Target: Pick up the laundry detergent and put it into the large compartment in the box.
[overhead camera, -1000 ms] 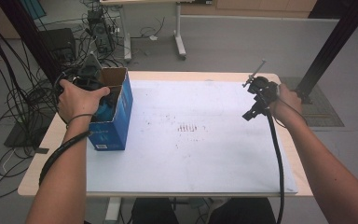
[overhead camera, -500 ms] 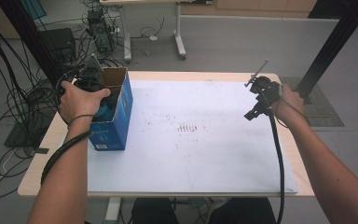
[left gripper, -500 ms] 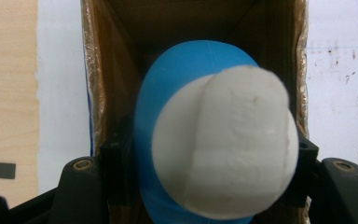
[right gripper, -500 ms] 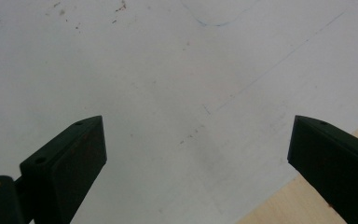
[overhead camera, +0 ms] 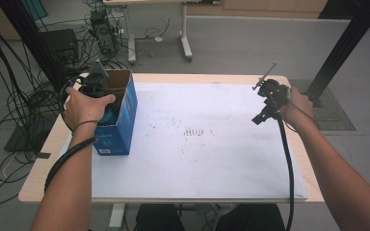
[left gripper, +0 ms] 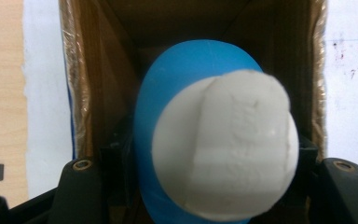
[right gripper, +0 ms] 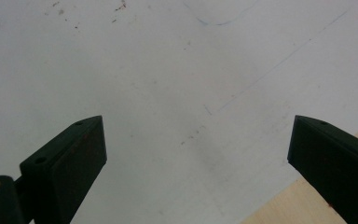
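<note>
My left gripper [left gripper: 205,172] is shut on a rounded blue object with a white cap [left gripper: 219,149], its black jaws pressing the object's two sides. It holds the object in the mouth of an open cardboard box [left gripper: 81,93], brown inside and blue outside [overhead camera: 123,122]. In the high view the person's left hand covers most of the left gripper [overhead camera: 101,98], and a bit of the blue object [overhead camera: 110,117] shows below it. My right gripper [right gripper: 196,149] stands open above the white sheet [right gripper: 168,70] with nothing between its jaws. In the high view the right gripper [overhead camera: 262,113] is near the table's right edge.
The white sheet [overhead camera: 202,154] covers most of the wooden table [overhead camera: 43,159] and has small dark marks at its middle. Cables, a black post and desk legs stand on the floor beyond the table. A black cable trails along each forearm.
</note>
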The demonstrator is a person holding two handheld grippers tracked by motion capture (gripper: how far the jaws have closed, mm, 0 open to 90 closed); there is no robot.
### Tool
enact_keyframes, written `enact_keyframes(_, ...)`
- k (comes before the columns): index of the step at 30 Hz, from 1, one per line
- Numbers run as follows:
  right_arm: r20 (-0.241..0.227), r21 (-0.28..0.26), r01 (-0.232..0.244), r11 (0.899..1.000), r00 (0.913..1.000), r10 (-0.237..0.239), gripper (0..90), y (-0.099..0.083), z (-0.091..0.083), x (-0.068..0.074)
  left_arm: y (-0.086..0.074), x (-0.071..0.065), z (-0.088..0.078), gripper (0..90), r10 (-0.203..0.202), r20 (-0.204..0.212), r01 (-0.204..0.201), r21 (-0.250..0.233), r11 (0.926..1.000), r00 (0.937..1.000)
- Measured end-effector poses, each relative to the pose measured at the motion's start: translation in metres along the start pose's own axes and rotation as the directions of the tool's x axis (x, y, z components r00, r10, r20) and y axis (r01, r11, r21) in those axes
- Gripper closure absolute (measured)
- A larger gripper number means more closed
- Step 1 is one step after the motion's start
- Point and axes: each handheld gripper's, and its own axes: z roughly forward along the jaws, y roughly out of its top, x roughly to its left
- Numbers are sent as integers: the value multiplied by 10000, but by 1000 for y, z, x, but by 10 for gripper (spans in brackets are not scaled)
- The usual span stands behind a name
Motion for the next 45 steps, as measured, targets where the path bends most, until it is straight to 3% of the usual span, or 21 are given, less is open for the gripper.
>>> enact_keyframes(45,-32,75,32,10000,10000,-32,40,2,4,2,-1,2,1,375,-158,80,159,-182,9997,9998)
